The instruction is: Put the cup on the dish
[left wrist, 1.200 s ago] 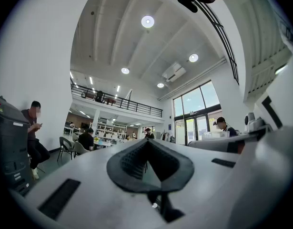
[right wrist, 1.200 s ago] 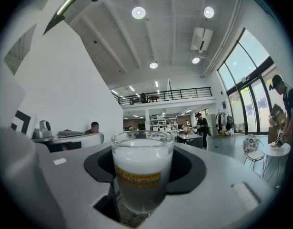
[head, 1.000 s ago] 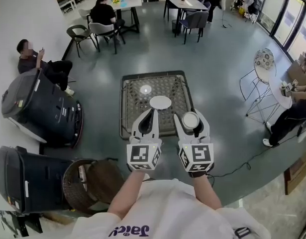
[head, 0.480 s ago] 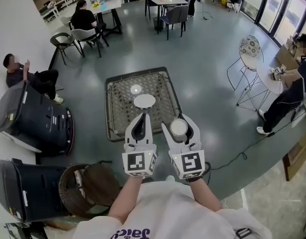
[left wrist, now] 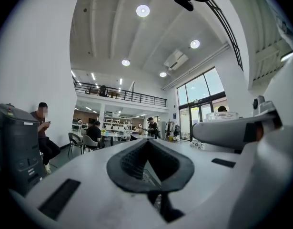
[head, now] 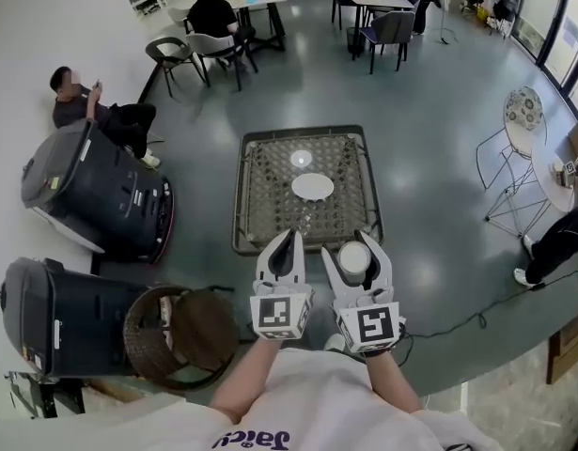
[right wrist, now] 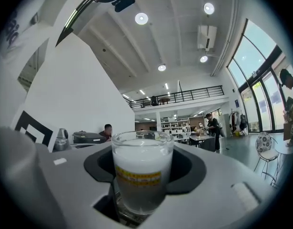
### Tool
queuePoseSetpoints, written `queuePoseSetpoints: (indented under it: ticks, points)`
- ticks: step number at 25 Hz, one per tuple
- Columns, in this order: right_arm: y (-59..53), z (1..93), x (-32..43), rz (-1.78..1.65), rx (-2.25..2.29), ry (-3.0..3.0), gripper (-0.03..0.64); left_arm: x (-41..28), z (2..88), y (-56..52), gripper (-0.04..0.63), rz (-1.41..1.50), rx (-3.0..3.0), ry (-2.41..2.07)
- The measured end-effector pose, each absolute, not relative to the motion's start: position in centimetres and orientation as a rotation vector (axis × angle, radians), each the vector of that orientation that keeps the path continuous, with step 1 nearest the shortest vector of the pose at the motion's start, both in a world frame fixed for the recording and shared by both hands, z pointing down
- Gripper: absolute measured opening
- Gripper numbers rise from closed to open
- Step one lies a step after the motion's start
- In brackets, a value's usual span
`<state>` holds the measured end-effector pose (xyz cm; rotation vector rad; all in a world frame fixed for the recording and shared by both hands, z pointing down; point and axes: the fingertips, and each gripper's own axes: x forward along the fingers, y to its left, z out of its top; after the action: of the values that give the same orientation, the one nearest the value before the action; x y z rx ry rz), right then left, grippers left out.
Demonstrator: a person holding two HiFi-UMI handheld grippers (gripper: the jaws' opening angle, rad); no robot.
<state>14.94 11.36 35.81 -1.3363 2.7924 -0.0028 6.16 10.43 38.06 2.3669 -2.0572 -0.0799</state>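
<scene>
A clear glass cup (head: 354, 257) with a yellow band, frosted white inside, stands upright between the jaws of my right gripper (head: 355, 252); up close the cup (right wrist: 142, 175) fills the space in my right gripper (right wrist: 142, 187), pads against both its sides. The white dish (head: 312, 186) lies on the metal mesh table (head: 256, 205), ahead of both grippers. Both grippers hover over the floor just short of the table's near edge. My left gripper (head: 285, 244) is shut with nothing in it; the pads of the left gripper (left wrist: 148, 159) meet at the tips.
A small white round thing (head: 301, 159) sits on the table behind the dish. A wicker basket (head: 176, 332) and two dark bins (head: 91, 195) (head: 54, 318) stand at the left. A cable (head: 458, 322) crosses the floor at the right. People sit at tables behind.
Both grippers, earlier over the table's near edge, now sit just short of it over the floor. The cup stays in the right gripper; the left stays shut.
</scene>
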Motion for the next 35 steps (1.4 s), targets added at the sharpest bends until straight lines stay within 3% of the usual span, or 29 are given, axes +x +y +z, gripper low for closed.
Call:
queuePoseSetpoints:
  ticks: [8,18,25,35]
  points:
    - [3.7,36.6,10.8,0.037,-1.318,2.795,0.249,3.3,38.0,2.3,0.005,-0.126,2.423,-1.982]
    - [-9.3,31.1,1.8,0.197,-1.337,2.702,0.249,-6.8,34.2,-10.3,0.005,-0.192,2.465,-2.031]
    - [-15.8,32.4,-1.5,0.222,-1.373,2.737,0.247,-10.8,41.4,-15.5,0.003,-0.025,2.401,-1.875]
    - [-21.0,37.0,-1.3,0.103,-1.332,2.83,0.247,-9.3,44.4,-19.0,0.002,0.061,2.39,-1.841]
